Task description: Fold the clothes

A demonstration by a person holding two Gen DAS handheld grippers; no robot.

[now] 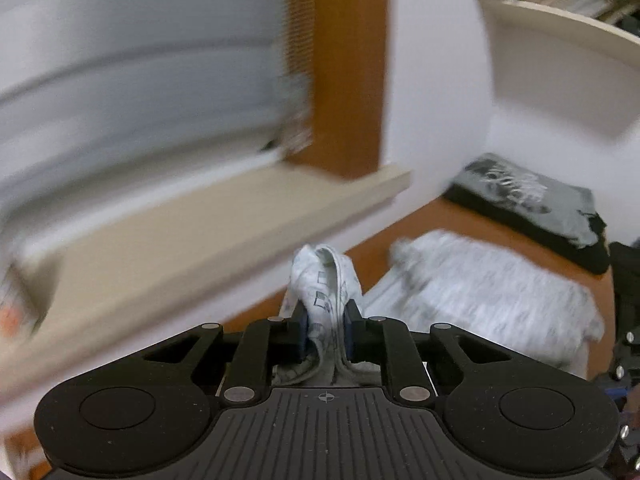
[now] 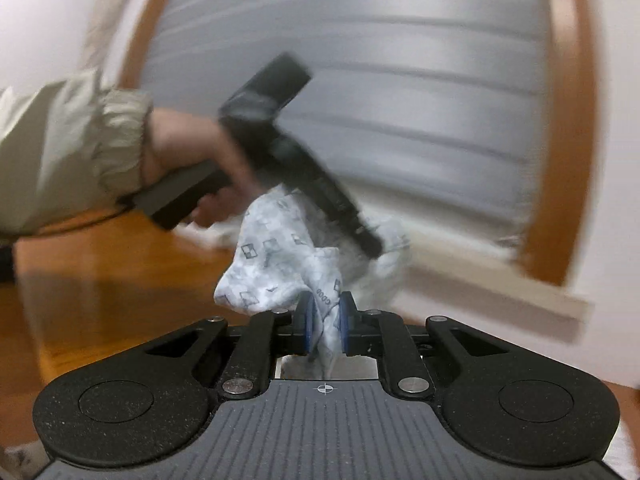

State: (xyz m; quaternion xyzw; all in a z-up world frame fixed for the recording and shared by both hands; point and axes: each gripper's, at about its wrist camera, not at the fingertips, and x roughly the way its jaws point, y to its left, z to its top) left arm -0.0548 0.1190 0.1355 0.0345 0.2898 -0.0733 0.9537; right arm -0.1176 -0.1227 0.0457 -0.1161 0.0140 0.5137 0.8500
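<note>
Left tongs: the left tongs (image 1: pixel 327 328) are clamped tight, blue pads squeezing a bunched ridge of the printed garment (image 1: pixel 320 280) that humps up between the black fingers.
Right tongs: same story on the right tongs (image 2: pixel 325 320), closed hard on a fold of that garment (image 2: pixel 276 256), fabric spilling down behind the pads.
Cloth: soft, thin, pale grey-white, mottled, dotted with small dark square motifs; crumpled and sagging, slung between the two tools above the worktop.
Left hand: in the right wrist view, a bare hand (image 2: pixel 192 168) wraps a dark pistol-style grip, its black tool angled down to the right into the cloth; a beige sleeve (image 2: pixel 68 140) with a gathered cuff runs off left. All of it is blurred.
Worktop: glossy orange-brown wood (image 2: pixel 100 280), reflective.
Other laundry: a heathered light-grey piece (image 1: pixel 492 292) lies rumpled on the wood, right of the left tongs; behind it, against the wall, a flat folded dark garment (image 1: pixel 532 208) with a pale print.
Backdrop: cream windowsill (image 1: pixel 200 220), orange wooden frame (image 1: pixel 344 68), grey slatted shutter (image 2: pixel 380 80), smeared.
</note>
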